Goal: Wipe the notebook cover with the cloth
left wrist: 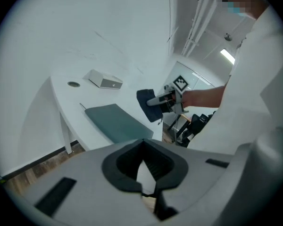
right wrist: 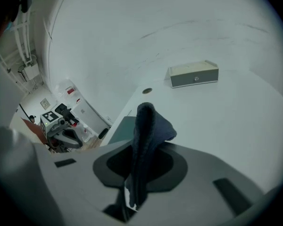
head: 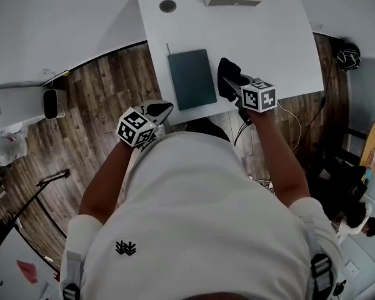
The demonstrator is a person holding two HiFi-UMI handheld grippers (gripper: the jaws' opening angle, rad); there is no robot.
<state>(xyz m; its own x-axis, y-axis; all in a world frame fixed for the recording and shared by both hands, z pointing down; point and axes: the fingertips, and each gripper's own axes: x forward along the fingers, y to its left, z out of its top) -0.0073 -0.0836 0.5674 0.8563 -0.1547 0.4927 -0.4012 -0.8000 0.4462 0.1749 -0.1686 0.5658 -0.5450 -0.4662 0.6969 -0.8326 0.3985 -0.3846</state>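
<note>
Step in hand: the cloth is gripped and the approach to the cover is under way. Wiping appears not yet begun, since no view shows the cloth on the cover.

1. Bench (head: pixel 269 42): white. It extends ahead of both tools, and the near edge lies just below them.
2. Notebook (head: pixel 192 79): dark green, closed and flat on the bench. It lies just to the left of the right tool and ahead and to the right of the left tool. Its near edge sits close to the bench edge.
3. Cloth (head: pixel 227 78): dark, bunched and standing up out of the right tool's jaws. It sits just beside the right edge of the notebook. Whether it touches the bench cannot be told.
4. Right tool (head: pixel 237 86): jaws pinching the cloth at its lower fold.
5. Left tool (head: pixel 157 112): jaws pressed together with nothing between them. It is held off the near bench edge, apart from the notebook.

Next move, as judged: carry the right tool left until the cloth is over the cover. Lower it until the loose bulk presses flat, then stroke along the cover's length. Keep the jaw tips off the cover. The left tool may need to steady the notebook, because a light book can slide under the wipe.
</note>
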